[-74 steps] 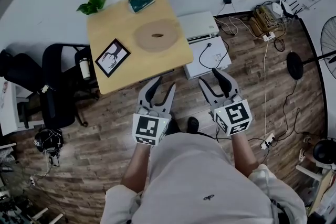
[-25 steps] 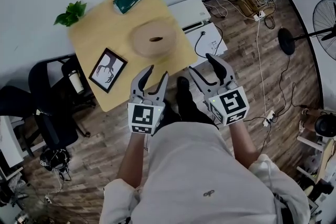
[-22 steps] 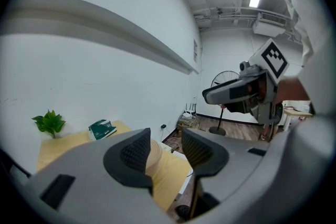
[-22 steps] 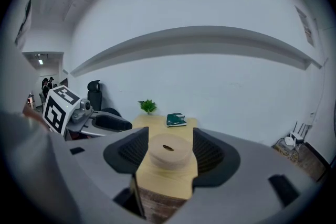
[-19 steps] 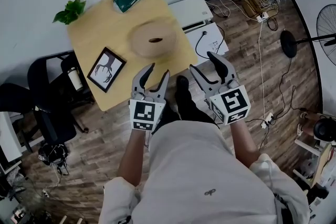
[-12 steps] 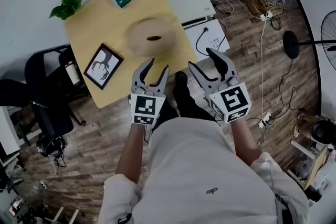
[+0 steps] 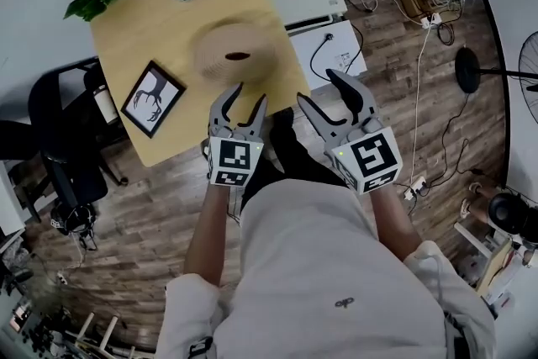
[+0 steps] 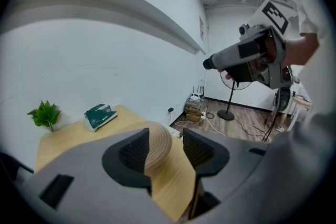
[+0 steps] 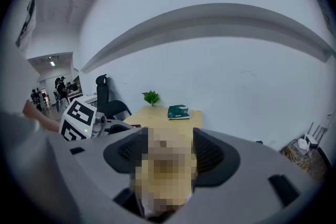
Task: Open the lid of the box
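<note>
box (image 7: pixel 210 55), round, low and tan, sits on the yellow surface (image 7: pixel 134 34) in the upper middle of the head view, close to that surface's lower right edge and, in the picture, just above the tips of the left gripper (image 7: pixel 250 94). its top carries a dark oval slot (image 7: pixel 238 56) at the centre. we judge it to be light and stiff, wood or tight weave, not slippery. the lid should come away with little force if we take it by the rim on opposite sides, or by the slot, while the other jaws steady the base.

the left gripper's jaws have just been opening and stand spread, with nothing between them; the box shows through the gap, well beyond. the right gripper (image 7: pixel 315 86) also has its jaws spread, empty in the head view.

we cannot make out the seam between lid and base, nor whether the lid lifts off or hinges. in the left gripper view the jaws cover most of the box. in the right gripper view a mosaic patch fills the gap.
</note>
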